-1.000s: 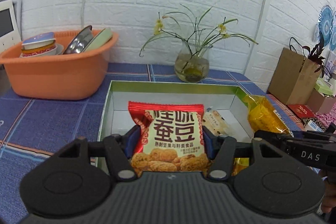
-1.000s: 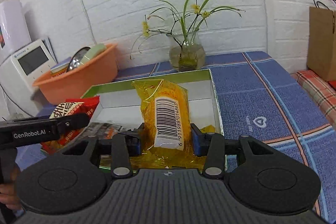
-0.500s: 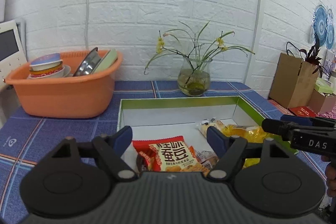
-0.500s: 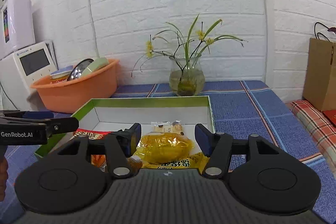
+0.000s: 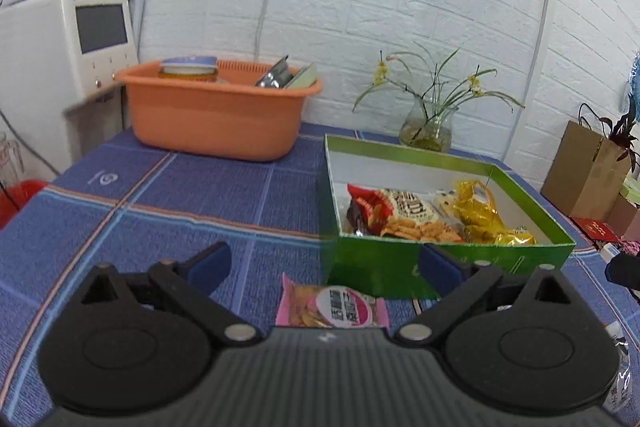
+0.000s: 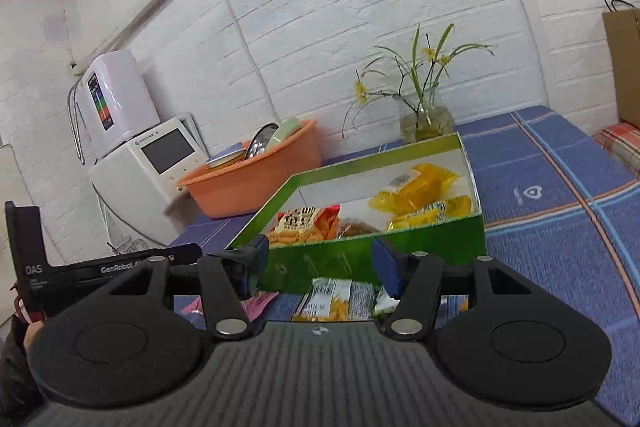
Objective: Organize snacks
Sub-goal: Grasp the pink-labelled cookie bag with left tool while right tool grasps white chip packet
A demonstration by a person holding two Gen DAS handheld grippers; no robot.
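Observation:
A green box (image 5: 376, 267) on the blue tablecloth holds a red snack bag (image 5: 394, 213) and yellow snack bags (image 5: 480, 211); it also shows in the right wrist view (image 6: 360, 261) with the red bag (image 6: 306, 221) and yellow bags (image 6: 416, 187). My left gripper (image 5: 324, 267) is open and empty above a pink snack packet (image 5: 332, 309) lying in front of the box. My right gripper (image 6: 320, 263) is open and empty above a yellow-and-white packet (image 6: 336, 297) on the cloth.
An orange basin (image 5: 216, 111) with dishes stands at the back left beside a white appliance (image 5: 64, 43). A glass vase with flowers (image 5: 428, 131) stands behind the box. A brown paper bag (image 5: 588, 171) stands off to the right. The left gripper's body (image 6: 100, 269) shows at the right view's left.
Both grippers let go of their bags, which now lie in the box. Both have pulled back toward the near side of the box and hang open over packets on the cloth.

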